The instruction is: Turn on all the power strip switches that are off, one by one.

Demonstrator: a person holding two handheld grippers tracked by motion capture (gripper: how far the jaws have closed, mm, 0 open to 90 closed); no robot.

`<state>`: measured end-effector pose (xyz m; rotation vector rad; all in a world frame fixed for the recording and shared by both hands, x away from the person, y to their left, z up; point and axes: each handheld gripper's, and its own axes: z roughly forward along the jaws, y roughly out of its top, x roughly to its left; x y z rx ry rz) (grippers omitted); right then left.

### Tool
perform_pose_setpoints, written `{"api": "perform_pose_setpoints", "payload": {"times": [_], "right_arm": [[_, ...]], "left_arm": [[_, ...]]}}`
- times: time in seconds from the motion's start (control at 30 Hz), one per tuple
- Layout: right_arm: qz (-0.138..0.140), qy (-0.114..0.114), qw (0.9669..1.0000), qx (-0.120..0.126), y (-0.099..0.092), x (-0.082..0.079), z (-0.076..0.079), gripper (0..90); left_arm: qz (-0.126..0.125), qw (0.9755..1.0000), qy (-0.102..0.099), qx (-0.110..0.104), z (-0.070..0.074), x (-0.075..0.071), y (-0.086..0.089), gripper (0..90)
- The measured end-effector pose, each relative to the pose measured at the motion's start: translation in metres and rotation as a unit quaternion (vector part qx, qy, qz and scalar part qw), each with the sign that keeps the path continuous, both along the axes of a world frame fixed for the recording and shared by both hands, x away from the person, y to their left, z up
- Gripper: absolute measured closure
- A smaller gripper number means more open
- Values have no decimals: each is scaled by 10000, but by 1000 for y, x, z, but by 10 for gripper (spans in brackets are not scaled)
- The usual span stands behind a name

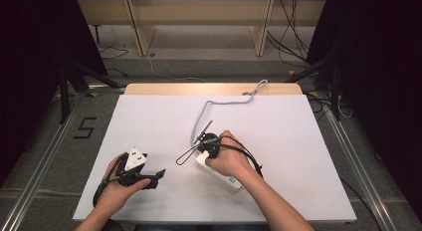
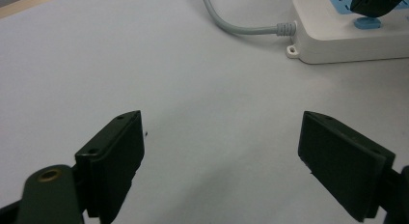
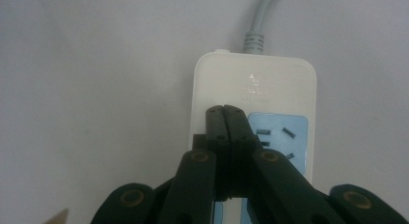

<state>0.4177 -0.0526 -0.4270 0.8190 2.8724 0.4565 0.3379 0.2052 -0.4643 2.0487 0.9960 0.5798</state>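
A white power strip (image 1: 230, 181) lies on the white table (image 1: 149, 121), partly under the person's right hand. Its grey cord (image 1: 206, 109) runs off toward the far edge. In the right gripper view the strip (image 3: 255, 79) shows a blue socket panel (image 3: 284, 132). My right gripper (image 3: 225, 110) is shut with nothing between its jaws, its tips down over the strip's cord end. The left gripper view shows those tips just above a round blue button (image 2: 366, 24) on the strip (image 2: 337, 40). My left gripper (image 2: 222, 156) rests at the left, open and empty.
The wooden far edge of the table (image 1: 214, 88) lies under the cord. Thin black cable loops (image 1: 186, 156) lie just left of the right gripper (image 1: 209, 144). Dark stands and floor cables surround the table, and a "5" mark (image 1: 85, 127) is on the floor at left.
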Motion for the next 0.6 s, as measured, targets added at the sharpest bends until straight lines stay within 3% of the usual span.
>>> {"api": "perform_pose_setpoints", "payload": {"times": [0.6], "right_arm": [[68,-25,9999,-114,3,-1,-3,900]], "left_arm": [[3,10000,7,1,0,0,0,163]]}}
